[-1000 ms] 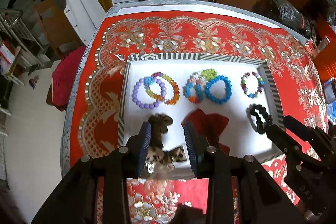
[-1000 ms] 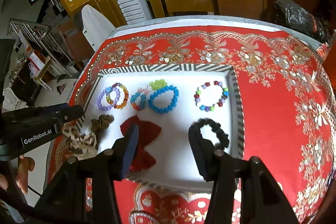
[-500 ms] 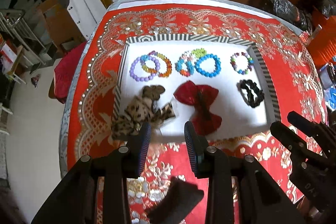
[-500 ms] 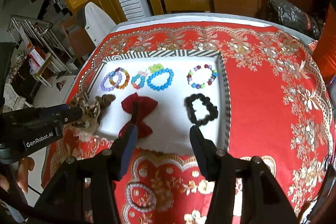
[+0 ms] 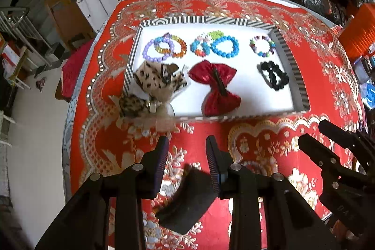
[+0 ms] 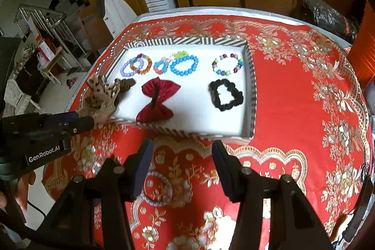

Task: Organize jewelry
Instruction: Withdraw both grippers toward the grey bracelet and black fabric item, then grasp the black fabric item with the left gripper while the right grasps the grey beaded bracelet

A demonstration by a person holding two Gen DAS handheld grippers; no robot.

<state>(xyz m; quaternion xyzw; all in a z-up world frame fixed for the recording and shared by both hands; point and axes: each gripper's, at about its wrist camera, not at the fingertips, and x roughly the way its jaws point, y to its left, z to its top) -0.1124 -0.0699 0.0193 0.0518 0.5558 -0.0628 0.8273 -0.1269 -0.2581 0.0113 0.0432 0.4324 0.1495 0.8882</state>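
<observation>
Leopard-print bow (image 5: 152,86) is the one item not sitting right: it straddles the near-left corner of the striped tray (image 5: 290,62), part inside, part hanging over the rim onto the red cloth (image 5: 269,139). Its long axis runs diagonally, far-right to near-left. It lies ahead & slightly left of the left gripper (image 5: 187,151), well left of the right gripper (image 6: 182,156), so left is clearly nearer. Both grippers are released, jaws apart, nothing held, hovering over cloth just near of the tray. Rest is inside the tray: bead bracelets (image 5: 164,48) along the far row, red bow (image 5: 215,88) mid, black scrunchie (image 5: 273,75) right. Next move prob. a nudge far-right w/ left.
</observation>
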